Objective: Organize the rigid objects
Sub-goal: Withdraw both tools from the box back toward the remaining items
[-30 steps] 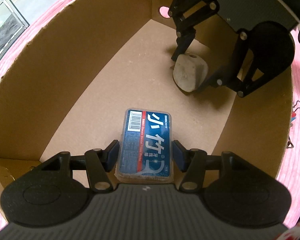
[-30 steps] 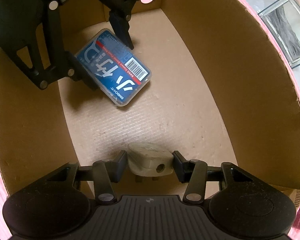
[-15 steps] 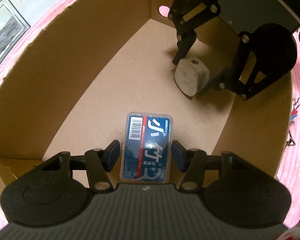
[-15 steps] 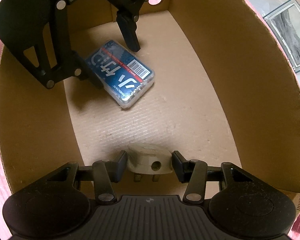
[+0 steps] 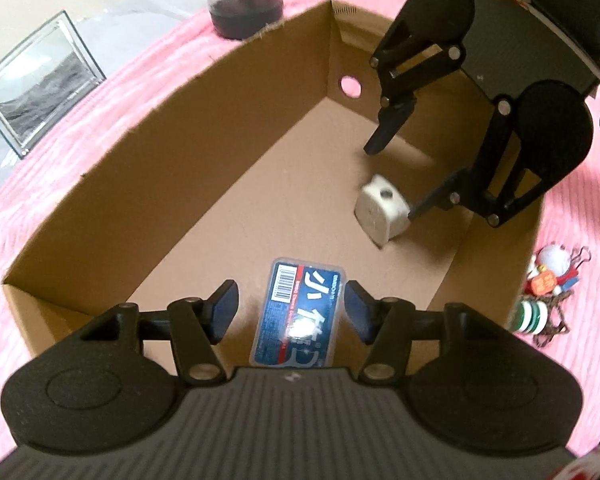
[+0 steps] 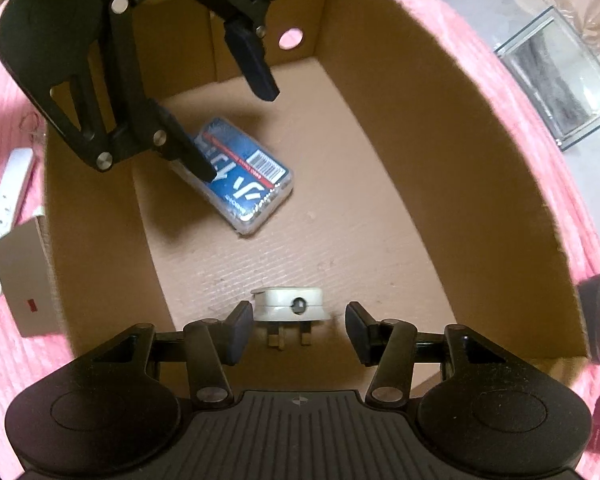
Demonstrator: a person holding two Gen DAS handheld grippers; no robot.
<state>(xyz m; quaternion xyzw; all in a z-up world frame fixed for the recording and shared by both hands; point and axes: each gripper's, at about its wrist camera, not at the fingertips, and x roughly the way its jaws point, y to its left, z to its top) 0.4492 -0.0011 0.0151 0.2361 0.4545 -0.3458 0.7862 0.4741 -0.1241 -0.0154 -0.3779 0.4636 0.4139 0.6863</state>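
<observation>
A brown corrugated cardboard box [image 5: 204, 184] with a round hole in its end wall is sitting on a fuzzy pink cloth [image 5: 60, 160], and both grippers are hanging above its ribbed floor. The left gripper [image 5: 290, 306] is standing with its jaws apart, having just been opening; a flat, rectangular clear-plastic case [image 5: 298, 312] with a glossy blue label, a red stripe and a barcode is lying on the floor between and below the blue pads, nearer the right-hand pad, and neither pad is pressing on it. In the right wrist view the same case [image 6: 246, 178] is showing tilted, with one dark fingertip of the left gripper [image 6: 240, 132] crossing in front of its far end. The right gripper [image 6: 299, 326] is likewise holding its jaws apart, having just been opening; a smooth, rounded off-white plug [image 6: 288, 304] with a small dark round hole and metal prongs pointing back toward the camera is lying on the floor between the pads, closer to the left-hand one, with a clear gap to the other. In the left view the plug [image 5: 380, 210] is lying just beside one finger of the right gripper [image 5: 392, 178], and whether they touch cannot be told. The two objects are lying well apart.
</observation>
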